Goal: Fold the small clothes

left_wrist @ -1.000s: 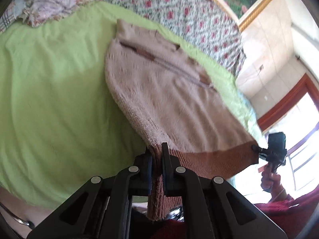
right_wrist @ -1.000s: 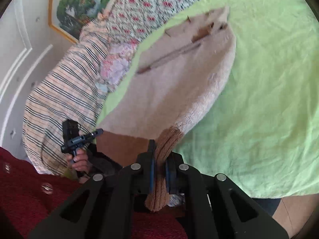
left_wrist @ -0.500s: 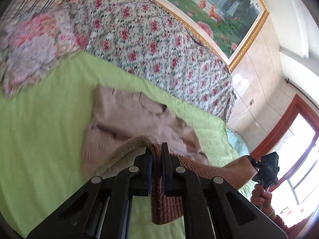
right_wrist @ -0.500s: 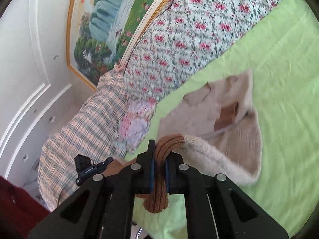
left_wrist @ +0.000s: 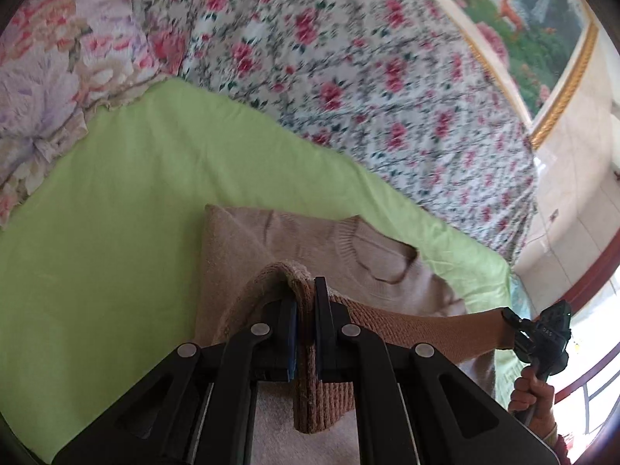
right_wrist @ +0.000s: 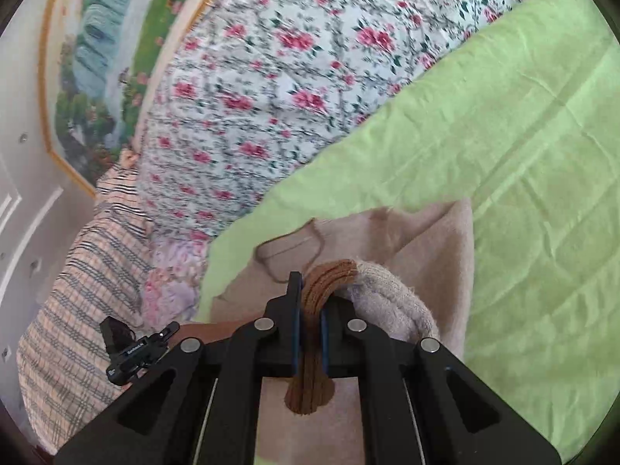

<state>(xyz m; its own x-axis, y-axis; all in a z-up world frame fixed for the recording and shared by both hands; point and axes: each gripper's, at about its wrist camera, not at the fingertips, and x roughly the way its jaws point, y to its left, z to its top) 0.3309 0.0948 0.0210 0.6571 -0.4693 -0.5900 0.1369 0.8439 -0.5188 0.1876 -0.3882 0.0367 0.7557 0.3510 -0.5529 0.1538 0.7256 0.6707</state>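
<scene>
A small beige knit sweater (left_wrist: 310,244) with a brown ribbed hem lies on the green sheet (left_wrist: 116,213), collar end farthest from me. My left gripper (left_wrist: 304,290) is shut on one corner of the brown hem (left_wrist: 410,329) and holds it over the sweater's body, near the collar. My right gripper (right_wrist: 310,286) is shut on the other hem corner (right_wrist: 333,271), also carried over the sweater (right_wrist: 426,240). The hem stretches taut between the two grippers. Each gripper shows in the other's view: the right one (left_wrist: 515,329), the left one (right_wrist: 155,339).
A floral quilt (left_wrist: 368,77) is piled along the far side of the bed. A floral pillow (left_wrist: 46,77) and a plaid blanket (right_wrist: 77,290) lie at the left. A framed painting (left_wrist: 523,19) hangs on the wall. Green sheet (right_wrist: 523,193) spreads to the right.
Both grippers have carried the brown hem forward over the sweater toward its collar, doubling the garment over. Both stayed shut on the hem throughout.
</scene>
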